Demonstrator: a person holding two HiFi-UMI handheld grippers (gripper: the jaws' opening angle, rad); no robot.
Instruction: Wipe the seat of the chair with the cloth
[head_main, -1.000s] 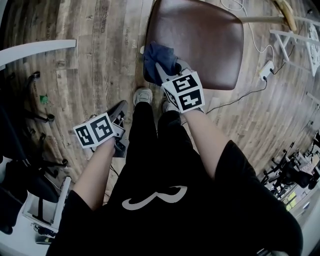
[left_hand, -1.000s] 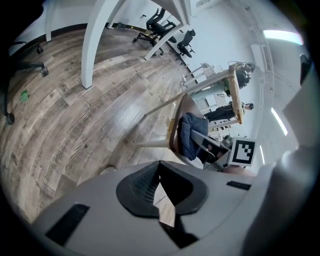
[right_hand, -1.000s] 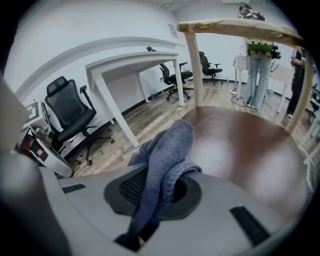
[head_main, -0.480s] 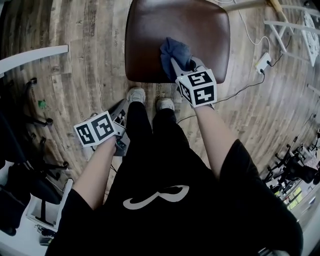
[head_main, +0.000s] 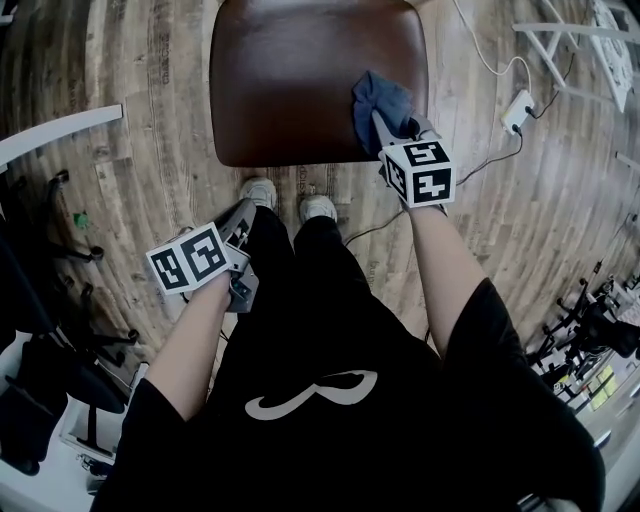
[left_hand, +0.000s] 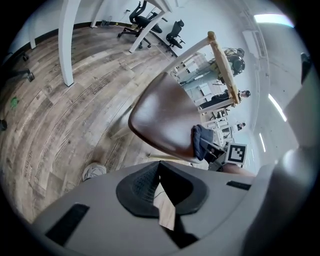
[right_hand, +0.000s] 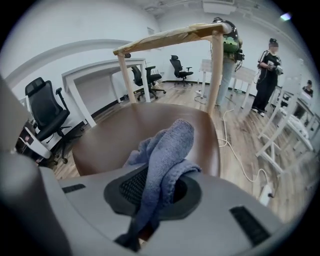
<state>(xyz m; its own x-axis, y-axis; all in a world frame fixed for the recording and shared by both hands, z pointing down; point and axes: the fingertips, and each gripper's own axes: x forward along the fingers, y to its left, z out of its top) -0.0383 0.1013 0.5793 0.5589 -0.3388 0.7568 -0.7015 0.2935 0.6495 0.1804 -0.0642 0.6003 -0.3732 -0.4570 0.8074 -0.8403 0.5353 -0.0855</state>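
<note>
**Wipe in progress: cloth at right edge of seat**

Head view. The brown chair seat (head_main: 300, 80) filled the upper centre of the frame. The blue cloth (head_main: 380, 98) lay bunched on its lower-right part, close to the right edge. The right tool (head_main: 382, 120) was buried in the cloth. Its forearm reached up from the lower right, nearly straight. The left tool (head_main: 243, 212) hung at lower left over the wood floor (head_main: 140, 150), well apart from the seat. Its arm was bent beside the thigh. Two shoes (head_main: 258, 190) stood just below the seat's front edge.

Left gripper view. The left tool (left_hand: 160, 167) had its jaws together at the tips with nothing between them. Only a sliver of floor showed behind. The seat (left_hand: 160, 117) sat mid-frame, and the cloth (left_hand: 200, 141) was at its right rim under the right tool (left_hand: 214, 149).

Right gripper view. The right tool (right_hand: 155, 192) was clamped on the cloth (right_hand: 162, 160), which spilled forward over the jaws. The seat (right_hand: 110, 137) stretched beyond, with the wooden back rail (right_hand: 170, 34) at the top.

Judgement. The step in hand was the wipe itself, at the right end of a pass. The next move calls for keeping the cloth pressed flat and drawing it leftward. The upper and left seat areas need covering, and the cloth must not slide off the edge.
</note>
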